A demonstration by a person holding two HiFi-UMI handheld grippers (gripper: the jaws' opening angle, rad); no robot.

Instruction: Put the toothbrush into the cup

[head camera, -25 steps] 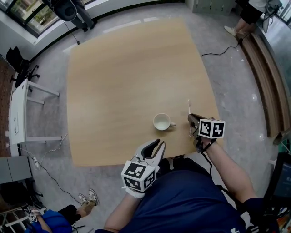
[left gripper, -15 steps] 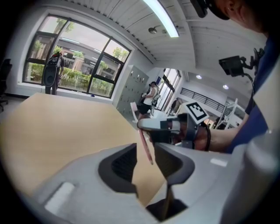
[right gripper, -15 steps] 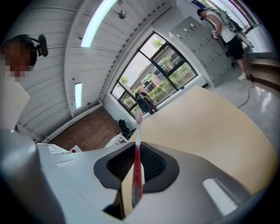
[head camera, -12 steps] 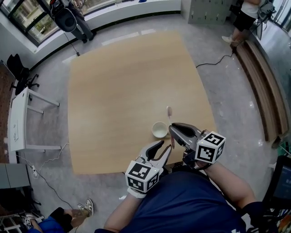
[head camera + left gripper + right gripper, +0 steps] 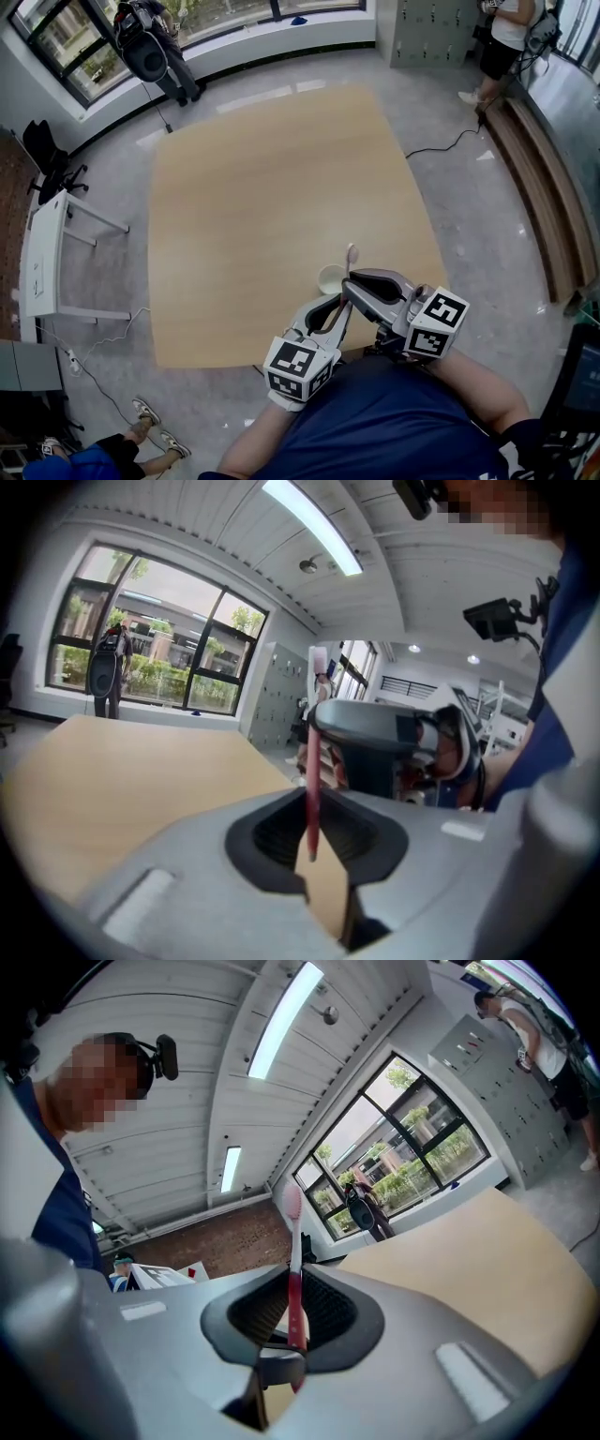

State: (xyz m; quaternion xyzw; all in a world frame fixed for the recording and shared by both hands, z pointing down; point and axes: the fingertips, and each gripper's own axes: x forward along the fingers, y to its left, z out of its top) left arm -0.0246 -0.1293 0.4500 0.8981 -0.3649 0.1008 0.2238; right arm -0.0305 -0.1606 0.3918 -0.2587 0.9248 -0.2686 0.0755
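**Right gripper point(image 5: 286, 1358).** The dark ribbed pads point(image 5: 330, 1314) are clamped on the red plastic handle of the toothbrush point(image 5: 295, 1302). The toothbrush stands upright. Its white neck and pink bristle head rise above the jaws, and the lower end of the handle projects beneath them.

**Left gripper point(image 5: 323, 874).** The jaws have just been closing. The lower end of the same handle sits between them, and they are drawn in against it. A narrow wedge of tabletop shows through the gap below the handle. In the head view this gripper's tips lie just beside the right gripper's tips, which point toward that view's left.

**White ceramic cup point(image 5: 329, 277).** It stands upright on the light wooden table point(image 5: 244, 187), close to the near edge. In the head view both sets of tips are just beside it and partly cover it. The toothbrush is held above the table, near the cup and not inside it.
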